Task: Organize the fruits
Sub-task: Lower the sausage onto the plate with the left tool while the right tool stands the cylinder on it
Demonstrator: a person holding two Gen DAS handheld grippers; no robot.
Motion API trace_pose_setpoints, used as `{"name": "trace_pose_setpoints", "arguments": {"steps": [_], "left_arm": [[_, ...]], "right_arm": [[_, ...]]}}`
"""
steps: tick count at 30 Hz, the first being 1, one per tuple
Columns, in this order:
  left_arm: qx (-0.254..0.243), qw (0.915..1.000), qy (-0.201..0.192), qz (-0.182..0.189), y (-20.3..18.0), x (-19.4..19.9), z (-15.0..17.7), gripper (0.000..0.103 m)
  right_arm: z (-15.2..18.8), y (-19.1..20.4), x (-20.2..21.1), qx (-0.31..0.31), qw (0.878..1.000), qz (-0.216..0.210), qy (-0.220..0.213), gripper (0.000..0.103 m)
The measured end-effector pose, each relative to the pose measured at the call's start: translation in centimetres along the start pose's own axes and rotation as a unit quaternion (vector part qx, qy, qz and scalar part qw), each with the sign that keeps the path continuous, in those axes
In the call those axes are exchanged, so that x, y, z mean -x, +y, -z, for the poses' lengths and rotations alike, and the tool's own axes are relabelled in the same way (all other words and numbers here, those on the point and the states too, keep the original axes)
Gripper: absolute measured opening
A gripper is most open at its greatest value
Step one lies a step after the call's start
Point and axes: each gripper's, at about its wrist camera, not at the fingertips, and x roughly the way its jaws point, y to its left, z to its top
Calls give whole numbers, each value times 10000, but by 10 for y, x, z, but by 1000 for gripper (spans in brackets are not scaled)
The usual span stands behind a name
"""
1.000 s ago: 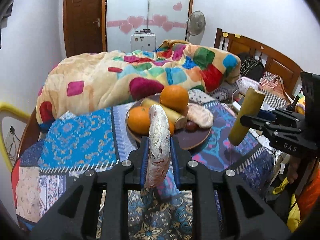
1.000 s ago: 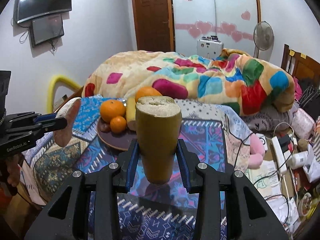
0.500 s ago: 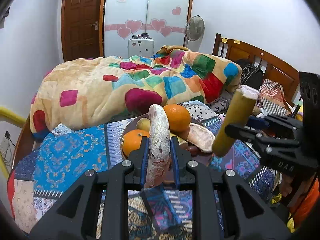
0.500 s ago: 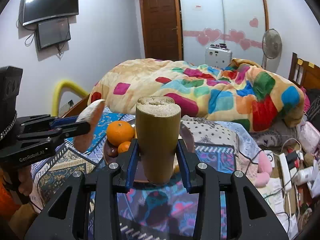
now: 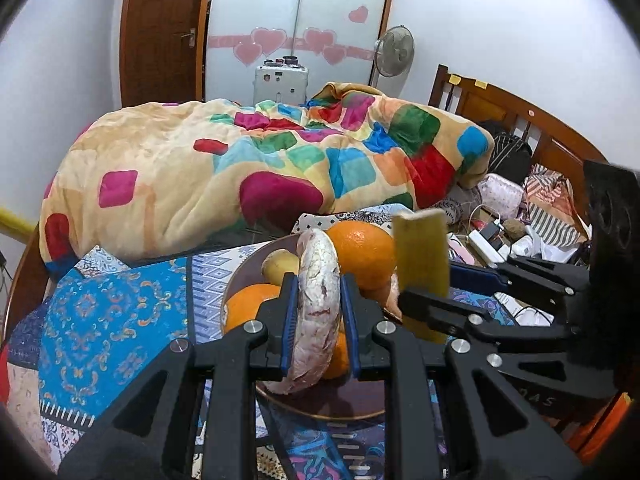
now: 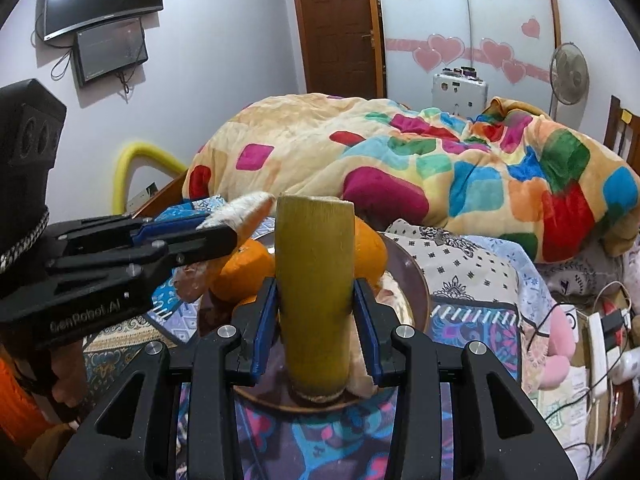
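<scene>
Two handheld grippers hover over a round brown plate (image 5: 240,276) of fruit on a table covered with a blue patterned cloth (image 5: 116,312). Left gripper (image 5: 319,320): its blue-padded fingers (image 5: 289,320) are clenched on a flat, pale pinkish slice of fruit (image 5: 316,312), held on edge and upright over the near part of the plate. Right gripper (image 6: 316,320): its fingers (image 6: 264,324) are clamped on a yellow-green cut length of sugarcane (image 6: 314,280), standing upright with its lower end at or just above the plate; contact cannot be told. In the left wrist view the sugarcane stands just to the right of the slice, and the two grippers are close together.

On the plate lie a large orange (image 5: 360,252) at the back, another orange (image 5: 248,308) at the left, a small yellowish fruit (image 5: 280,268) between them, and a pale piece partly hidden behind the sugarcane. Beyond the table is a bed with a quilt (image 5: 240,168) of coloured squares, a wooden door (image 5: 160,32), and a standing fan (image 5: 394,52).
</scene>
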Motion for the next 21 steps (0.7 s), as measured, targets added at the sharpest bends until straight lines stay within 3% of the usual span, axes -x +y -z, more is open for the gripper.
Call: {"name": "trace_pose_setpoints", "arguments": {"steps": [8, 21], "left_arm": [[94, 9989, 342, 294, 2, -18, 10, 22], [31, 9993, 320, 167, -3, -7, 16, 27]], "right_arm": [[7, -2, -12, -56, 9997, -154, 156, 37], [15, 1, 9, 102, 9999, 29, 55, 41]]}}
